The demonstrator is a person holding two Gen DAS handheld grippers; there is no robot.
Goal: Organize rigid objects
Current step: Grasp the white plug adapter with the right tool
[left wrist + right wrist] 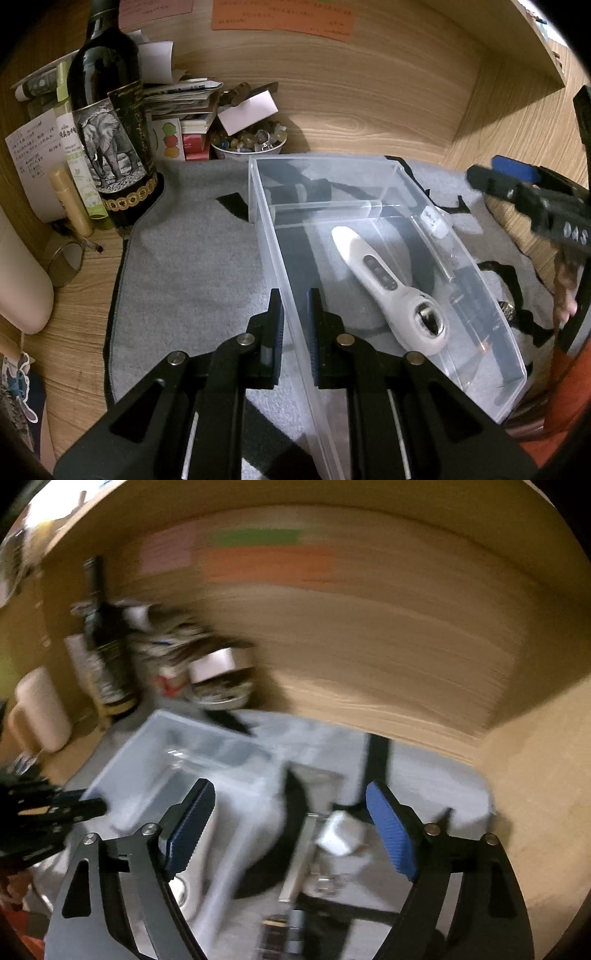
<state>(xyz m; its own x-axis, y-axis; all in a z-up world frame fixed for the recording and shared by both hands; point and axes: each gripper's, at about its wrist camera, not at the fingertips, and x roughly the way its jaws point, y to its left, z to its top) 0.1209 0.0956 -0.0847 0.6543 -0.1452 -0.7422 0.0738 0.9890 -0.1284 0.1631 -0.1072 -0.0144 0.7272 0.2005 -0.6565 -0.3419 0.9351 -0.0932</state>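
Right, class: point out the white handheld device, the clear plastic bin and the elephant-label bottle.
white handheld device [380, 275]: left wrist view, on its handle by the buttons.
clear plastic bin [280, 288]: left wrist view, on its left wall.
elephant-label bottle [107, 144]: left wrist view, on the elephant label.

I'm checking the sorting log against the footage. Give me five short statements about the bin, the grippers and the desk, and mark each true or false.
1. The left gripper is clamped on the wall of the clear bin. True.
2. The white handheld device lies on the cloth outside the bin. False: it lies inside the bin.
3. The right gripper is open and holds nothing. True.
4. The dark bottle lies on its side. False: it stands upright.
5. The bin sits on a grey cloth. True.
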